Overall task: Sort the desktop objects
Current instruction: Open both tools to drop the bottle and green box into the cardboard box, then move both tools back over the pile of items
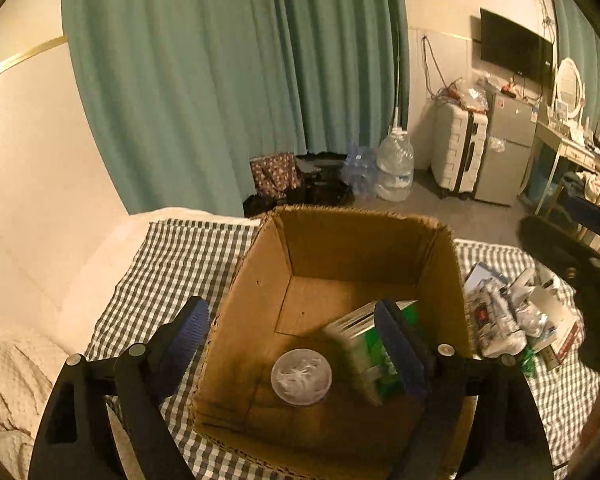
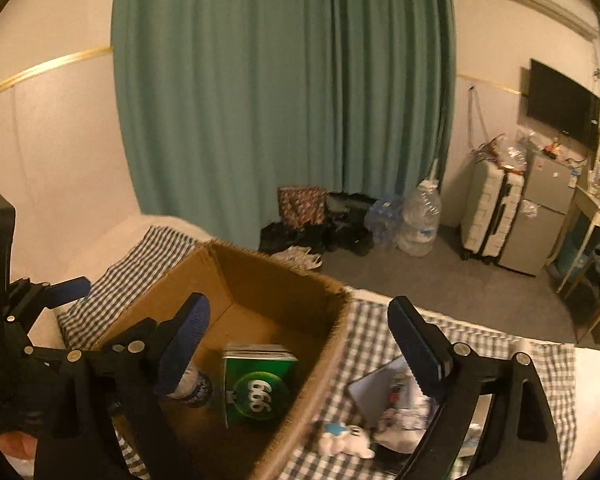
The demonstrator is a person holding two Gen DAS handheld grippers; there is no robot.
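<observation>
Checked cloth (image 1: 172,264) covering the bed; teal pleated curtain (image 1: 204,80) hanging behind. Corrugated cardboard box (image 1: 244,320) holding a green box (image 2: 256,384) and round lid (image 1: 301,376). Left tool (image 1: 296,344) and right tool (image 2: 300,344) both hovering spread, gripping nothing.

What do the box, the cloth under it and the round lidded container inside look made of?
Box: corrugated cardboard, matte brown, with frayed fluted top edges. Cloth: woven fabric by its look, gingham check, wrinkled. Round container: probably clear plastic, going by the glossy see-through lid with something pale beneath; glass can't be ruled out.
</observation>
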